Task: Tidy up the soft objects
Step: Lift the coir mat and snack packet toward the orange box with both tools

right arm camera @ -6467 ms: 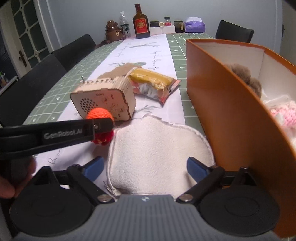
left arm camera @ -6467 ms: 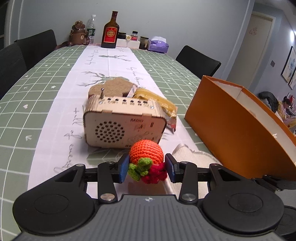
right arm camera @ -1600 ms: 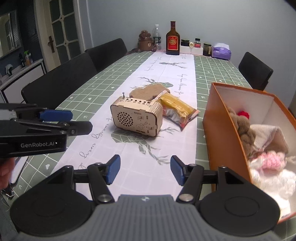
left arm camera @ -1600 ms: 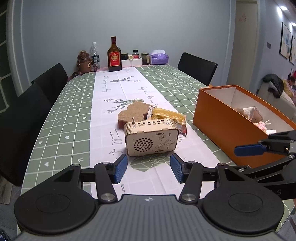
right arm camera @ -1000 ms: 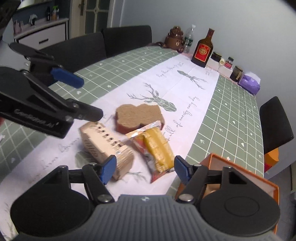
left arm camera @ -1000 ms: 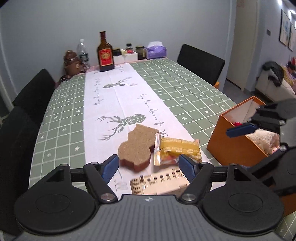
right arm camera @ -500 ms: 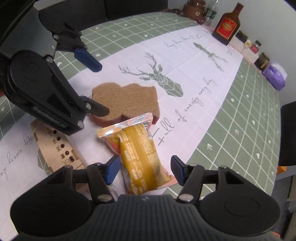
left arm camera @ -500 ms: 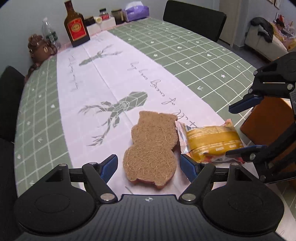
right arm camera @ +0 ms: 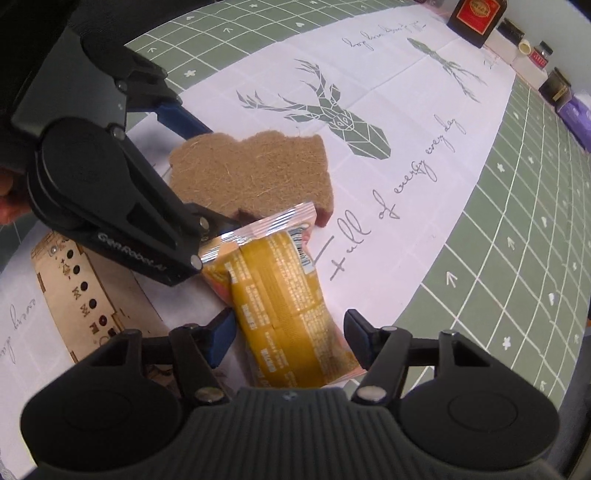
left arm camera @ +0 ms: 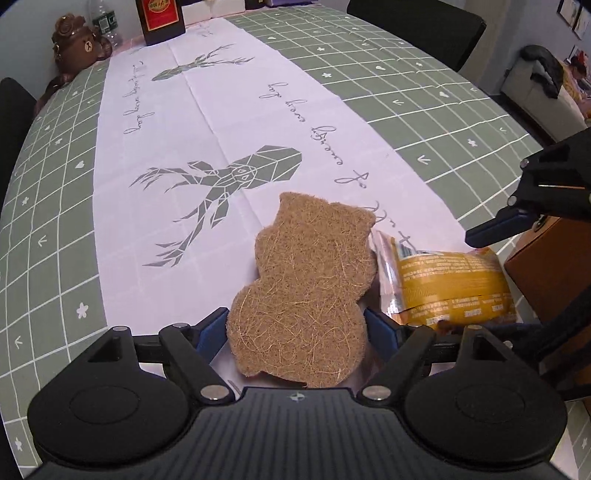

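1. Your left hand-held gripper (left arm camera: 295,330) straddles the near lobe of the bear-shaped fibre sponge (left arm camera: 308,295), jaws wide and opening, pads not pressing. The sponge lies flat mid-surface on the white runner (left arm camera: 207,147).
2. Your right hand-held gripper (right arm camera: 288,338) brackets the yellow snack packet (right arm camera: 284,299) beside it, half open, no squeeze yet.

A home dining room: a long table (left arm camera: 406,74) under a green checked cloth with a white deer-print runner (left arm camera: 221,122). Around the table stand black chairs (left arm camera: 417,26); at its far end, a liquor bottle (left arm camera: 159,16); beyond it, a sofa (left arm camera: 546,99).
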`<state>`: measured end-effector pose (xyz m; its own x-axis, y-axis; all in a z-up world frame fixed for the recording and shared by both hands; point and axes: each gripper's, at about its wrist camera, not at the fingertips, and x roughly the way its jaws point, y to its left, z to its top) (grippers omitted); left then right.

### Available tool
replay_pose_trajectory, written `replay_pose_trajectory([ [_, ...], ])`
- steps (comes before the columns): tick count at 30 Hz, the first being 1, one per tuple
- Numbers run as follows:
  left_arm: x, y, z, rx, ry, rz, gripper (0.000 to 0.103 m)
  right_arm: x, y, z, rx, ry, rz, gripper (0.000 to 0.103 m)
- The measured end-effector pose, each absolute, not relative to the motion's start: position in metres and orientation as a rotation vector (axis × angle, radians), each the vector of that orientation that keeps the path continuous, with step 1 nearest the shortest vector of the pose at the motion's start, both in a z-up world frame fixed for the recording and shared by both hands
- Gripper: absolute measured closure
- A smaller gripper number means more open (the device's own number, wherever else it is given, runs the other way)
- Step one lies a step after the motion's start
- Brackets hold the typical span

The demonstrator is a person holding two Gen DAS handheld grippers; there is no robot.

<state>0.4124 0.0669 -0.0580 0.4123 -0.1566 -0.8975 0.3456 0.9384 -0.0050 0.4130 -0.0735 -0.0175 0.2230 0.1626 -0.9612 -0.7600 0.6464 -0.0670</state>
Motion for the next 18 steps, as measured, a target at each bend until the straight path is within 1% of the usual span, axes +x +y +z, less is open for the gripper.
replay_pose_trajectory([
  [2,0.4118,0.0671,-0.0608,0.189,1.108,-0.318,0.008,0.4149,-0.0744,-0.0186,-0.596,1.199,0.697,0.041],
  [4,0.4104,0.0681,-0.0624,0.181,1.105,-0.315,0.009,0.4168,-0.0764,-0.0200,-0.575,1.219,0.699,0.047],
  [5,0.4105,0.0681,-0.0639,0.178,1.113,-0.313,0.010,0.4182,-0.0778,-0.0207,-0.564,1.225,0.699,0.047],
  [8,0.4093,0.0674,-0.0645,0.176,1.110,-0.303,0.010,0.4218,-0.0811,-0.0206,-0.538,1.238,0.696,0.048],
  [13,0.4079,0.0666,-0.0658,0.158,1.112,-0.283,0.015,0.4216,-0.0792,-0.0237,-0.542,1.235,0.682,0.047],
  [16,0.4059,0.0670,-0.0651,0.143,1.112,-0.262,0.016,0.4235,-0.0809,-0.0262,-0.526,1.236,0.677,0.047],
  [18,0.4059,0.0687,-0.0644,0.129,1.114,-0.242,0.016,0.4233,-0.0817,-0.0276,-0.520,1.232,0.673,0.048],
])
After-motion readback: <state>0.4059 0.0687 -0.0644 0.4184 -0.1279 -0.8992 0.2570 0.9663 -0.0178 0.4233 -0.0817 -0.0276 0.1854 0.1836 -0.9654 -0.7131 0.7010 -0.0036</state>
